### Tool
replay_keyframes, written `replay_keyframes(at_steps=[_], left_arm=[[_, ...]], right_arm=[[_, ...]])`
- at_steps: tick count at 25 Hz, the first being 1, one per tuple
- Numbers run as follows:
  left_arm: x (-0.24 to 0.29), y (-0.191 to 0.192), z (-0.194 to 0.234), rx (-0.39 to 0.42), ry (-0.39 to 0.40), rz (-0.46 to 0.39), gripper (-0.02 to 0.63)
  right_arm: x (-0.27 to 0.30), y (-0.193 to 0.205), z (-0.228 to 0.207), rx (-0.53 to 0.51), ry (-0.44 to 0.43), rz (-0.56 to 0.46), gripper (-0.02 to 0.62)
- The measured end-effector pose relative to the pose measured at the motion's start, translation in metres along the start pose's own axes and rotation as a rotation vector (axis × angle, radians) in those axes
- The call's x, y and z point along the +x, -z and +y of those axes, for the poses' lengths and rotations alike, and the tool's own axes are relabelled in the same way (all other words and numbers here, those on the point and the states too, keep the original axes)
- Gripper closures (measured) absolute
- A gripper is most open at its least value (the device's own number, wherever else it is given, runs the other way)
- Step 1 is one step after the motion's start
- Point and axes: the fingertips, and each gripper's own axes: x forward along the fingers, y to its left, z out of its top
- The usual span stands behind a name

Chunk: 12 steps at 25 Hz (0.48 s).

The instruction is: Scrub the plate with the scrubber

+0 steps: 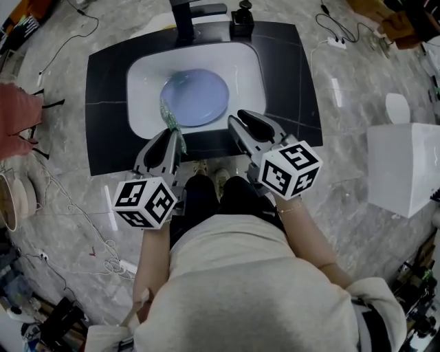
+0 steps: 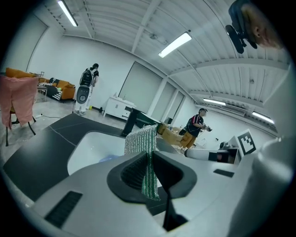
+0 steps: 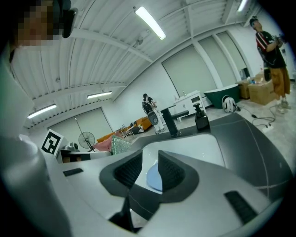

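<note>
A light blue plate lies flat in the white basin of a black-topped sink. My left gripper hovers over the basin's near edge, shut on a green-silver mesh scrubber whose free end sticks out toward the plate's near left rim. In the left gripper view the scrubber stands pinched between the jaws of the left gripper. My right gripper is beside it at the near right of the basin, open with nothing held. The right gripper view shows the plate through the gap of the right gripper.
A black faucet and a soap dispenser stand at the sink's far edge. On the floor are a white box at right, cables, and a pink cloth at left. A person stands in the background.
</note>
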Motion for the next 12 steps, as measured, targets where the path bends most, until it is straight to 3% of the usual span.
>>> replay_keyframes(at_steps=[12], left_arm=[[0.071, -0.051, 0.052, 0.053, 0.096, 0.054, 0.548]], right_arm=[[0.071, -0.028, -0.021, 0.032, 0.095, 0.011, 0.497]])
